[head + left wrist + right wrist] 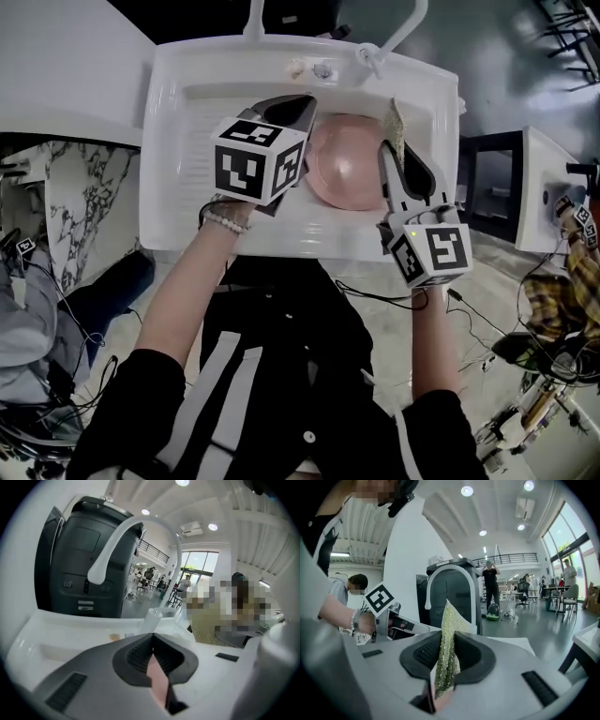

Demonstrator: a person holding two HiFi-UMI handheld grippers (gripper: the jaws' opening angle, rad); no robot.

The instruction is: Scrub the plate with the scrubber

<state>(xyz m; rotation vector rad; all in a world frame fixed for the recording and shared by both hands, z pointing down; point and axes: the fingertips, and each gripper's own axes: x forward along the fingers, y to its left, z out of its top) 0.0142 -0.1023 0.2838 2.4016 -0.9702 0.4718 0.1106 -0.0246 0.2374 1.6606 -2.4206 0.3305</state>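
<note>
A pink plate (347, 164) hangs over the white sink (169, 141), its left rim clamped in my left gripper (309, 105). In the left gripper view a thin pink edge of the plate (158, 679) runs between the closed pads, which meet just ahead of it. My right gripper (386, 145) stands at the plate's right side, shut on a glittery green scrubber (396, 125) that sticks up out of its jaws. The right gripper view shows the scrubber (447, 648) pinched upright between the dark pads, with the left gripper's marker cube (378, 598) to the left.
A curved white faucet (389, 42) and tap knobs (309, 67) sit on the sink's back rim. A dark grey machine (79, 559) stands behind the sink. A seated person (28, 309) is at the far left, and cables (525, 356) lie on the floor at right.
</note>
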